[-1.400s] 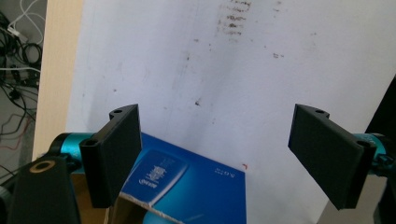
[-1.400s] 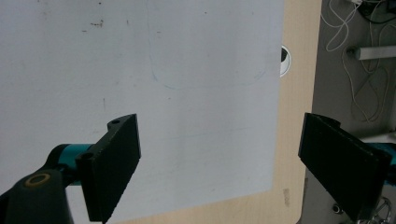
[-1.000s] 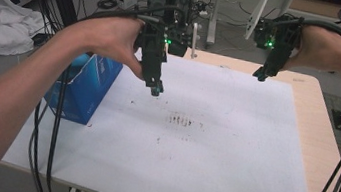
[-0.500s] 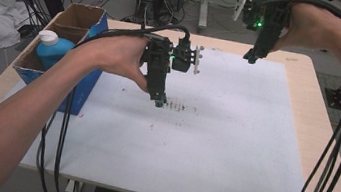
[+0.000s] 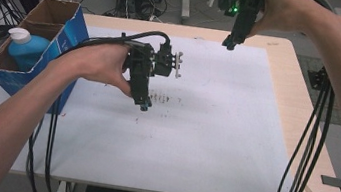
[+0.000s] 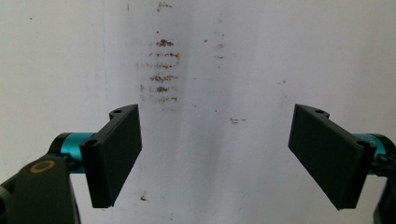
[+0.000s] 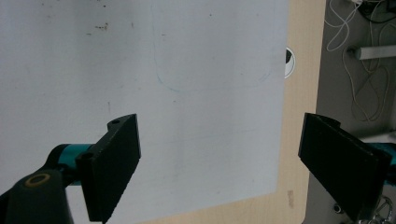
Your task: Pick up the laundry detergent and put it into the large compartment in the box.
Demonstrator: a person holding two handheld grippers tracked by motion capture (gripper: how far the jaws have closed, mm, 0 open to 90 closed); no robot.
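1. Looking down from the high view, we see our left tongs (image 5: 144,106) held low over the white paper sheet (image 5: 194,129) that covers the pale wooden bench (image 5: 301,119), and our right tongs (image 5: 229,43) raised near the sheet's far edge.
2. At the bench's left edge stands a blue cardboard box (image 5: 74,32), open at the top, with a blue plastic bottle with a white cap (image 5: 26,48) inside; neither gripper view takes these in.
3. From the left gripper view we make out what the high view blurs: the jaws of the left tongs (image 6: 215,158) are spread wide and hold nothing, with a patch of short brown smudges (image 6: 161,70) on the sheet ahead of them.
4. That patch's long axis runs away from the jaws.
5. From the right gripper view the right tongs (image 7: 219,168) are likewise spread and hold nothing, above the sheet's corner and bare bench wood (image 7: 301,116).
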